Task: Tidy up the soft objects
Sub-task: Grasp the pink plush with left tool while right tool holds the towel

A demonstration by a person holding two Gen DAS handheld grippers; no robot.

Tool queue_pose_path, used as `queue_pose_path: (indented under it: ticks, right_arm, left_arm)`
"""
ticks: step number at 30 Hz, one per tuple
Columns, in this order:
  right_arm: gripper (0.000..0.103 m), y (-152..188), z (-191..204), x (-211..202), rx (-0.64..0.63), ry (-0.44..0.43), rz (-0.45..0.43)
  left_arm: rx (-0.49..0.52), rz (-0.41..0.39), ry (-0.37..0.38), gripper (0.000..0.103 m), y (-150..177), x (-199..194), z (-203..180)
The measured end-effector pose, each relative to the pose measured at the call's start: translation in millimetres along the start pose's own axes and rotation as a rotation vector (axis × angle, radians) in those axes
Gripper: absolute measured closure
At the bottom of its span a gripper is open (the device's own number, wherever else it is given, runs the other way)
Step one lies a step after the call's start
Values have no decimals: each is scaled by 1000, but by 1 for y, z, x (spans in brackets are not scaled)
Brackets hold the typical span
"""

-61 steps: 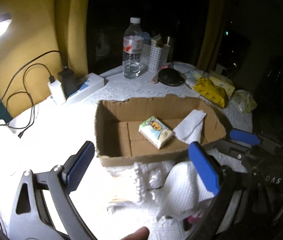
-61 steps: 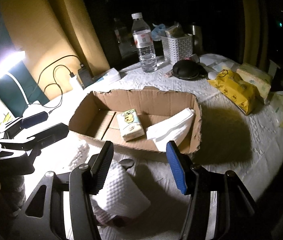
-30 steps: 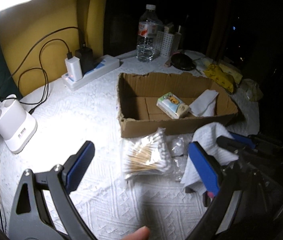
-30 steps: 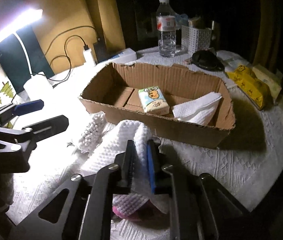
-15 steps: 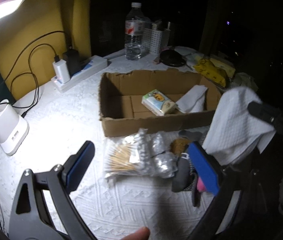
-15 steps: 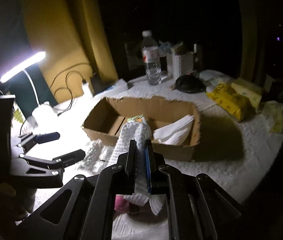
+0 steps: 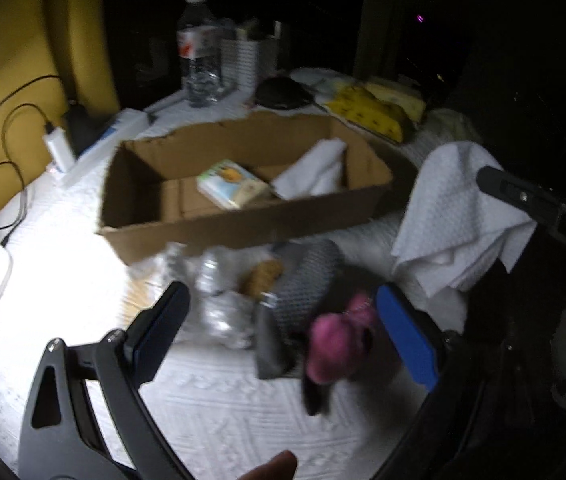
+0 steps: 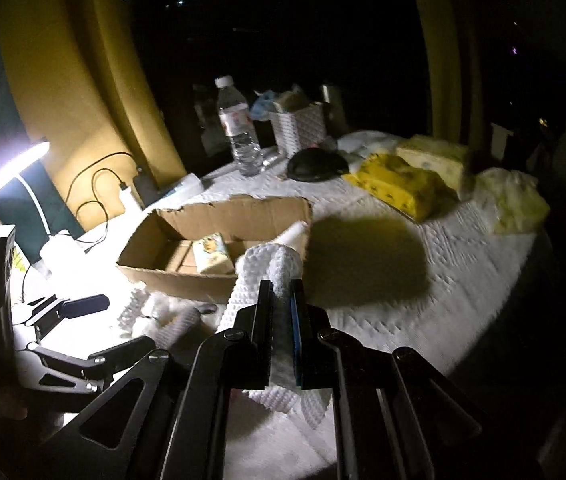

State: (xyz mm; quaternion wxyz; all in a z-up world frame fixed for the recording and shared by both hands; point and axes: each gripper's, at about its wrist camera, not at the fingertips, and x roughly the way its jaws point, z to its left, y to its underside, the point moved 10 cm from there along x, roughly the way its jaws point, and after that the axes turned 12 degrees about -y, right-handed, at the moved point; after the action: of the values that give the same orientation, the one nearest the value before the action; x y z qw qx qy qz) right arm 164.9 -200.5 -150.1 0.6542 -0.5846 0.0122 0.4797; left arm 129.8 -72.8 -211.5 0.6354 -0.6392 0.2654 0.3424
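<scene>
Above the white-clothed bench (image 8: 403,312), your right claw (image 8: 281,320) was clamped on the white waffle-textured cloth (image 8: 267,268), lifted clear for the open brown cardboard box (image 8: 187,280); your left claw (image 7: 283,332) gaped empty.

White-clothed round table (image 8: 463,280) with cardboard box (image 8: 171,276), water bottle (image 8: 239,132), yellow pack (image 8: 399,184).

White waffle-textured cloth (image 8: 267,276); brown cardboard box (image 7: 243,224); pink sock (image 7: 335,344); yellow patterned pack (image 8: 399,188); white embossed cover on the table (image 8: 443,280); blue pads (image 7: 407,336).
</scene>
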Motion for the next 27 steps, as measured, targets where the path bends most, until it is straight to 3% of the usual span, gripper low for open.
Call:
queue_pose_path:
  ticks: [12, 14, 22, 27]
  right_arm:
    - [94, 32, -24, -7, 60, 6, 16]
    - [94, 35, -24, -6, 63, -1, 19]
    - [94, 44, -24, -4, 76, -14, 27]
    - [94, 43, -29, -9, 89, -1, 10]
  left_arm:
    - [112, 21, 39, 9, 33, 6, -54]
    - [130, 33, 44, 15, 39, 11, -60]
    - [192, 59, -2, 16, 48, 38, -70]
    - [235, 52, -41, 49, 47, 45, -72]
